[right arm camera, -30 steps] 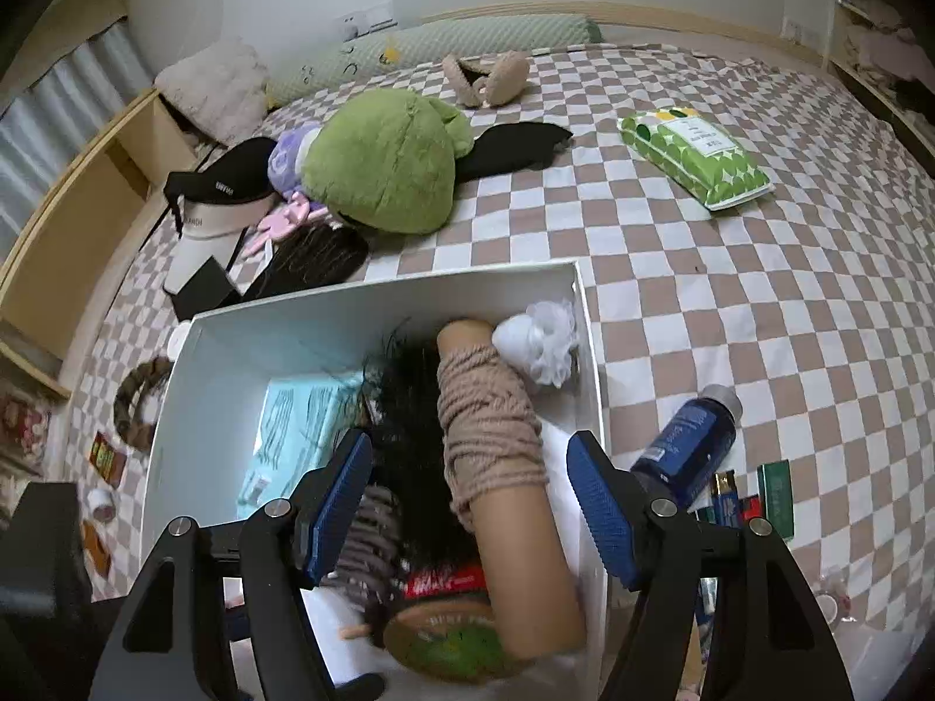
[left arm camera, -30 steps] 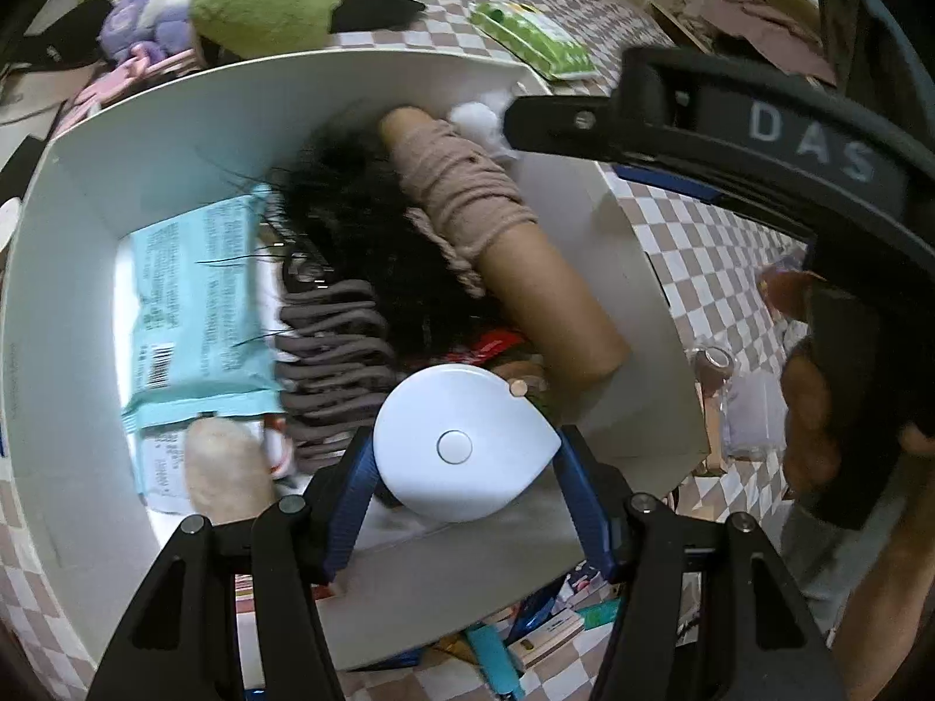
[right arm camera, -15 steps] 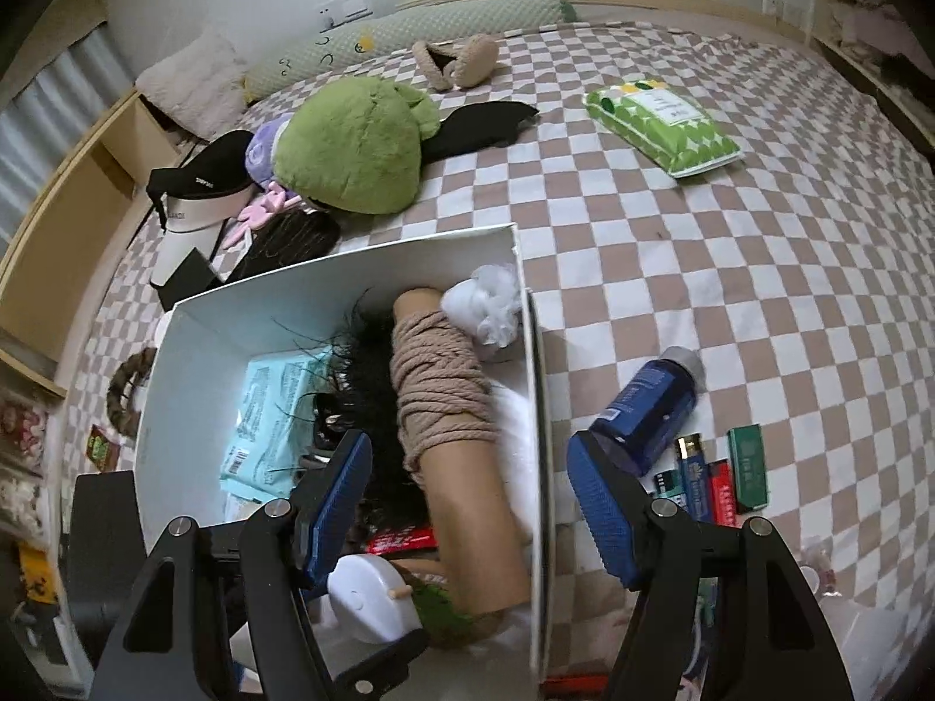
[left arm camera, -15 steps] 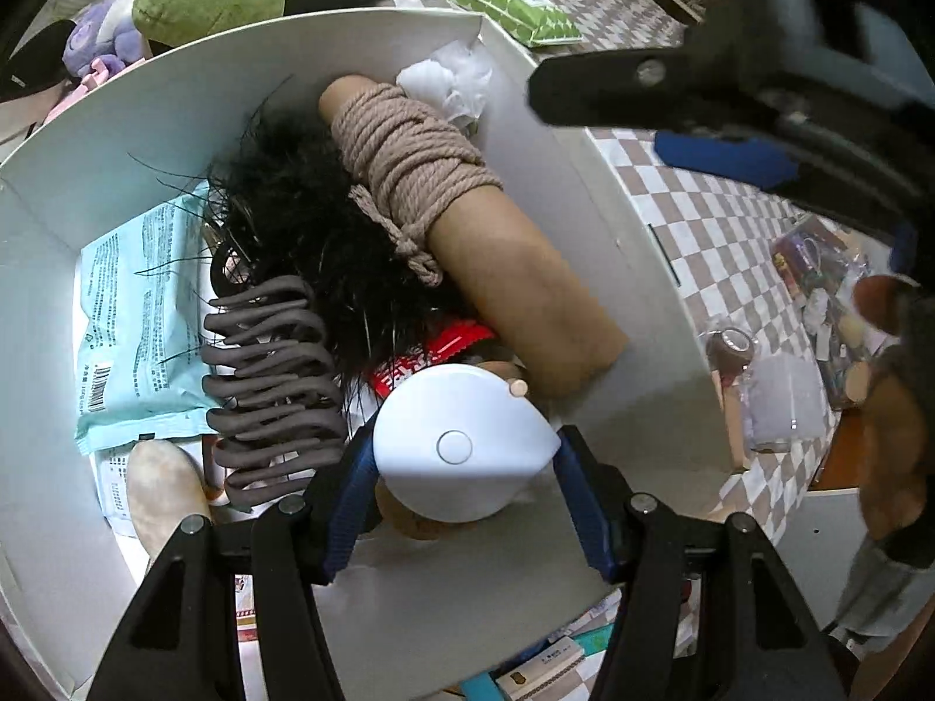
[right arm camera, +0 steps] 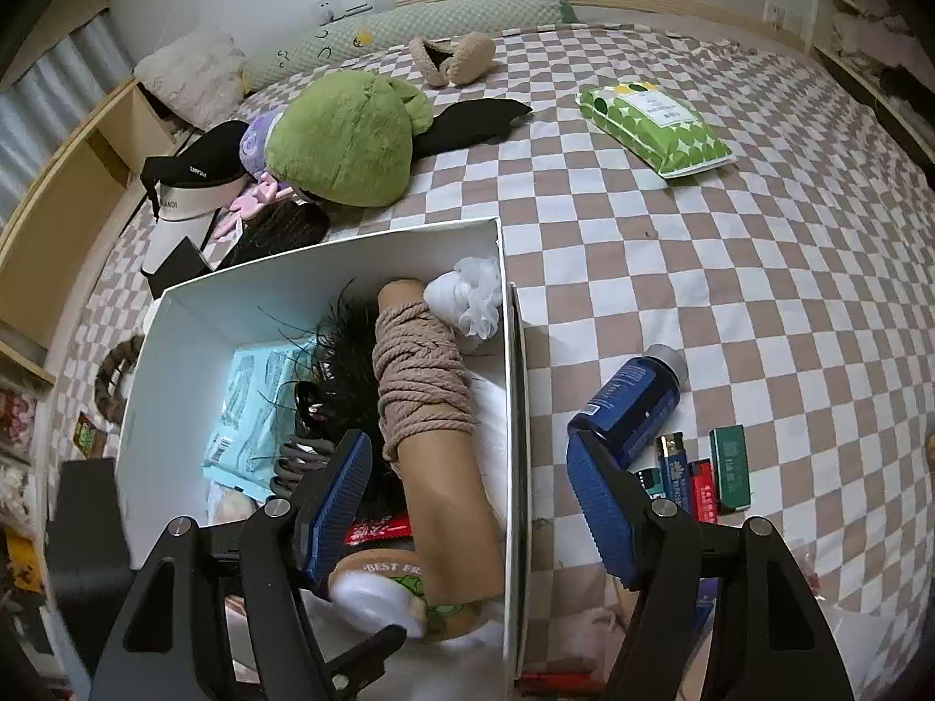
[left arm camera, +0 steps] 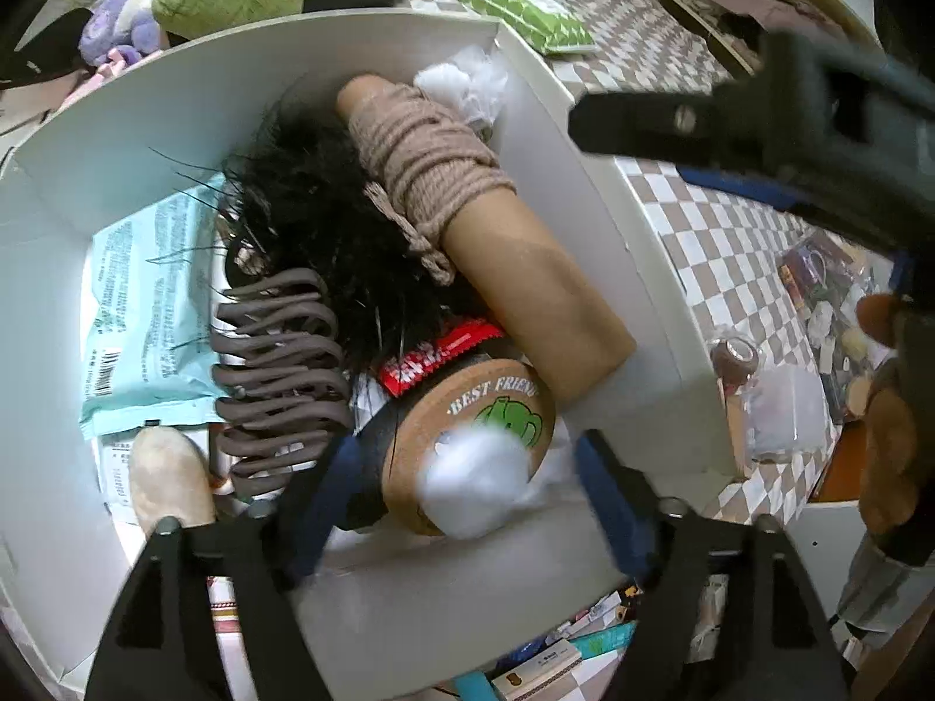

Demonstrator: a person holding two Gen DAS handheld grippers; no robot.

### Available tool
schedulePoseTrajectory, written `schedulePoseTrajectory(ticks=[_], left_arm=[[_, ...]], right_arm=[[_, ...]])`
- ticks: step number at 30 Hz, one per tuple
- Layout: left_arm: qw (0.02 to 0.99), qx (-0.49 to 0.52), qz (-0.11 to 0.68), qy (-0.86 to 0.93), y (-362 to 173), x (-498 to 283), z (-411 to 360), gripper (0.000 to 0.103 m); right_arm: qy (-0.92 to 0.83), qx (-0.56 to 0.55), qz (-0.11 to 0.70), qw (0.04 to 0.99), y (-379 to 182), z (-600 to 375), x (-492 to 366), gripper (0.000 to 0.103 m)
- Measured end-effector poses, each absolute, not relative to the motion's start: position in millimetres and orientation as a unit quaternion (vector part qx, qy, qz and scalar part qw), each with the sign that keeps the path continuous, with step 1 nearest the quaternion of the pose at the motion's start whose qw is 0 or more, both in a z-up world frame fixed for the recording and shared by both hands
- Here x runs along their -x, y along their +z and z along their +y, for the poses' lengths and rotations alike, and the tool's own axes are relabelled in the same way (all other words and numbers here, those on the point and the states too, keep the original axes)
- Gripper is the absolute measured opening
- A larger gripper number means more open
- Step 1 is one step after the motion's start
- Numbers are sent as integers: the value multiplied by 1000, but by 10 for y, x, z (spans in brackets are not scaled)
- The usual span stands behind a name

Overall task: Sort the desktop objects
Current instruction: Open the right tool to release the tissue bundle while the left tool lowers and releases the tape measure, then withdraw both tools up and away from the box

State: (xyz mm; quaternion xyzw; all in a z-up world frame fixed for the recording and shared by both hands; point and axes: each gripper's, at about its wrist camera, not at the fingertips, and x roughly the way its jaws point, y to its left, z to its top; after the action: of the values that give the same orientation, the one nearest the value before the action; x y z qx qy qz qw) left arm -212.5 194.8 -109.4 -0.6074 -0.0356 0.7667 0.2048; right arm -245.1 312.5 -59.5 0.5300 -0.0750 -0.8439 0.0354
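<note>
A white box (left arm camera: 146, 105) holds a cardboard tube wound with rope (left arm camera: 467, 233), a black feathery thing (left arm camera: 327, 222), a brown hair claw (left arm camera: 274, 374), a teal packet (left arm camera: 140, 315) and a cork coaster (left arm camera: 467, 438). My left gripper (left arm camera: 467, 502) is open over the box's near end. A white round tape measure (left arm camera: 473, 490), blurred, is free between the jaws, on the coaster. My right gripper (right arm camera: 467, 502) is open and empty above the box's right wall (right arm camera: 514, 409). The tape measure also shows blurred in the right wrist view (right arm camera: 374, 599).
A blue bottle (right arm camera: 628, 403) and several lighters (right arm camera: 695, 473) lie on the checkered bedcover right of the box. A green plush (right arm camera: 345, 140), a cap (right arm camera: 187, 187) and a green wipes pack (right arm camera: 654, 122) lie farther back. Small clutter (left arm camera: 830, 315) sits at the right.
My left gripper has opened and let go of the white tape measure, which drops onto the cork coaster in the box. The right gripper has shifted a little.
</note>
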Motion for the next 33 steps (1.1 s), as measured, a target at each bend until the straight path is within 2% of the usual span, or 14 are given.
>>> schedulePoseTrajectory(ticks=[6, 10, 14, 17, 18, 20, 22, 33], left_arm=[[206, 585, -47, 783, -921, 2081, 1874, 81], [201, 565, -42, 800, -798, 2004, 1808, 88], [189, 542, -44, 818, -654, 1928, 1676, 88], [175, 525, -43, 832, -555, 1889, 1577, 95], [169, 518, -41, 837, -516, 1876, 1528, 100], [163, 507, -40, 845, -468, 1851, 1486, 100], [160, 501, -40, 850, -438, 1836, 1458, 101], [135, 463, -24, 876, -181, 1629, 1231, 103]], right_arm=[[-847, -524, -76, 35, -537, 3130, 2385, 70], [-853, -516, -67, 36, -472, 3112, 2319, 70], [-861, -504, -60, 33, -391, 3098, 2243, 70], [-869, -491, -59, 36, -326, 3080, 2169, 83], [-872, -485, -57, 37, -300, 3070, 2137, 84], [-880, -471, -49, 37, -238, 3037, 2061, 87], [-891, -451, -45, 36, -181, 3015, 1983, 103], [-912, -408, -5, 44, 26, 2837, 1637, 103]])
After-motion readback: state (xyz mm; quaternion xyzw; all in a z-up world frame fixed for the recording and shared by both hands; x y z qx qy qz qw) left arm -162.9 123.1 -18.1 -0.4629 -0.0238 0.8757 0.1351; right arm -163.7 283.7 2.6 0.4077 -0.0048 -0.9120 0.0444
